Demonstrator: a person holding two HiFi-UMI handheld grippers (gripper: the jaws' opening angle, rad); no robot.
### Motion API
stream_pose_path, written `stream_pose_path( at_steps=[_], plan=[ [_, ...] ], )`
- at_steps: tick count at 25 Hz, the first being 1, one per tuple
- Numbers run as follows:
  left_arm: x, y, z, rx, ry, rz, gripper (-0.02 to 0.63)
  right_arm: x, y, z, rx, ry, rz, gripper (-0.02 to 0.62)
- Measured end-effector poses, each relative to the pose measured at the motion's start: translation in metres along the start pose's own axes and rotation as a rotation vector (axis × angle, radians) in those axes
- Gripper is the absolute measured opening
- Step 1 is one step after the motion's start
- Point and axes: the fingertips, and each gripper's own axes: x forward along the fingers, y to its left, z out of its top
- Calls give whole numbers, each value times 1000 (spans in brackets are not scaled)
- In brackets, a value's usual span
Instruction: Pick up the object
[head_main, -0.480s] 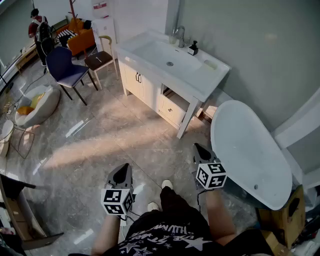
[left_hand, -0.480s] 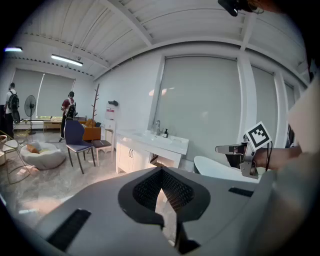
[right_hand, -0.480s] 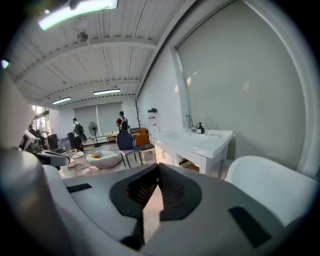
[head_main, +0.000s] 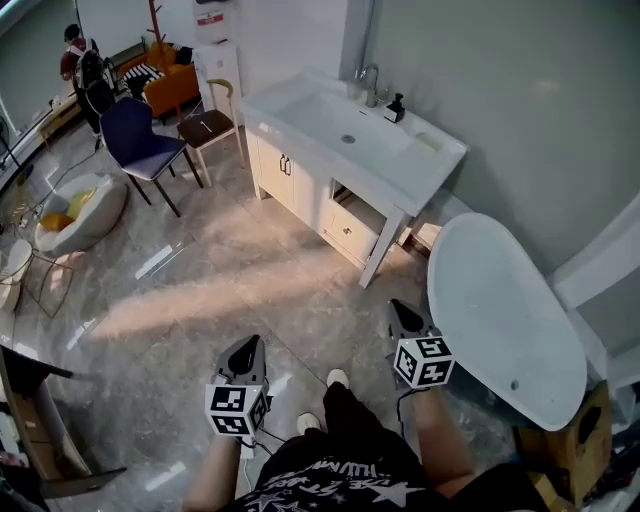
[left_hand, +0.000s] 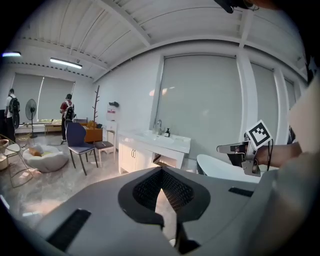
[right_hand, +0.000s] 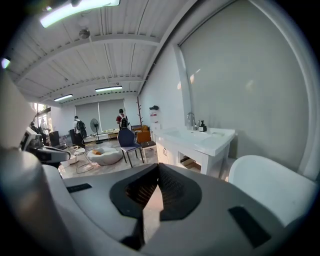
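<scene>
**Head view: two clenched grippers held over a bathroom showroom floor**

Head view, looking steeply down: the left gripper (head_main: 246, 343) and the right gripper (head_main: 399, 306) are held side by side above the grey marble-look floor (head_main: 200, 290), each with its marker cube toward the person's forearms. Both point away from the body. A white shoe (head_main: 337, 378) shows between them. Just beside the right gripper lies a white bathtub (head_main: 500, 310). Farther ahead a white vanity (head_main: 425, 180) stands against the wall, with a faucet (head_main: 368, 78) and a dark soap dispenser (head_main: 397, 106) at the back of its basin. A blue chair (head_main: 130, 135) and a round white seat (head_main: 85, 210) stand well apart to the left, near a person (head_main: 75, 55) by the far wall.

Left gripper view: the jaws are pressed together at the tips with nothing between them. They look across the room toward the vanity. The right gripper shows at the frame's right, in front of the bathtub.

Right gripper view: these jaws are likewise clenched tight and empty, aimed between the blue chair and the vanity. The bathtub fills the lower right.

Which thing in the room is the one to be picked up cannot be told; neither gripper touches anything.
</scene>
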Motion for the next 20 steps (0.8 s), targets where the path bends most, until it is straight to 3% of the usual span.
stream_pose_path(
  at_steps=[4,11,15,20],
  plan=[
    [-5,4,-22,-38,34,9,15,0,7,-17,39,10,5,12],
    [-10,6,-19,-32,39,4,15,7,13,2,71,-50,12,20],
    [-2,14,-10,-18,26,15,15,23,14,6,41,-28,38,167],
    [18,27,-7,-29,46,41,15,67,5,8,54,-2,67,240]
  ],
)
